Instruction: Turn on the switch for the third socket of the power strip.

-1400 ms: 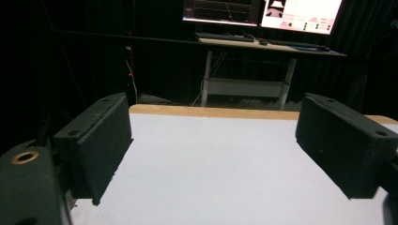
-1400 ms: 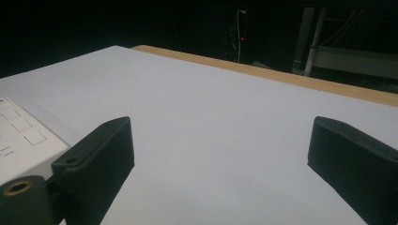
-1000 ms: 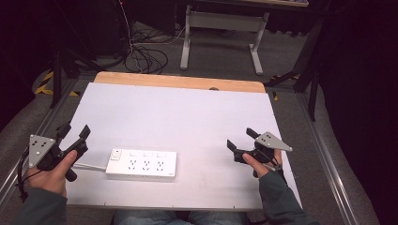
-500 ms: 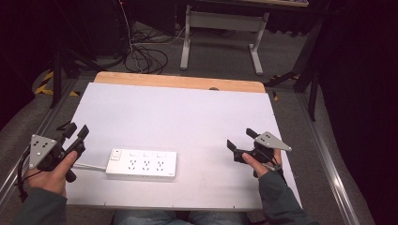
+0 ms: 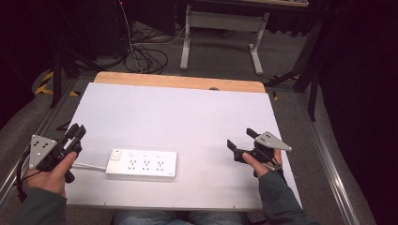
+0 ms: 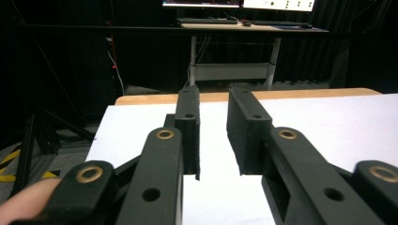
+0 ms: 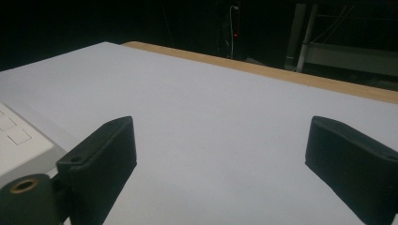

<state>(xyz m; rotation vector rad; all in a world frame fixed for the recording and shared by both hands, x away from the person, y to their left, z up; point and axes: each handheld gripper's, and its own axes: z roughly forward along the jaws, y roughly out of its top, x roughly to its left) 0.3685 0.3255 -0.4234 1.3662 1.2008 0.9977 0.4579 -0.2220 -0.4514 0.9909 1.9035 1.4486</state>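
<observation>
Seen from above, a white tabletop [image 5: 187, 117] carries 1 white power strip [image 5: 141, 164], lying flat in the lower left of the frame with its cord running off toward the left edge. The left tool [image 5: 75, 135] sits at the far left, beside the strip's switch end but not touching it. Compared with 1 second ago its jaws have drawn closer together; in the left gripper view they stand narrow, with a slim gap of bare tabletop between them and nothing held. The right tool [image 5: 240, 146] has barely moved at the lower right, well apart from the strip, its jaws wide and empty. The narrowing suggests the left hand is getting ready, yet no grasp has begun.

The left gripper view points past the strip. In the right gripper view just a corner of the strip [image 7: 19, 140] enters at the left edge. Its sockets look empty, though they are small here.
</observation>
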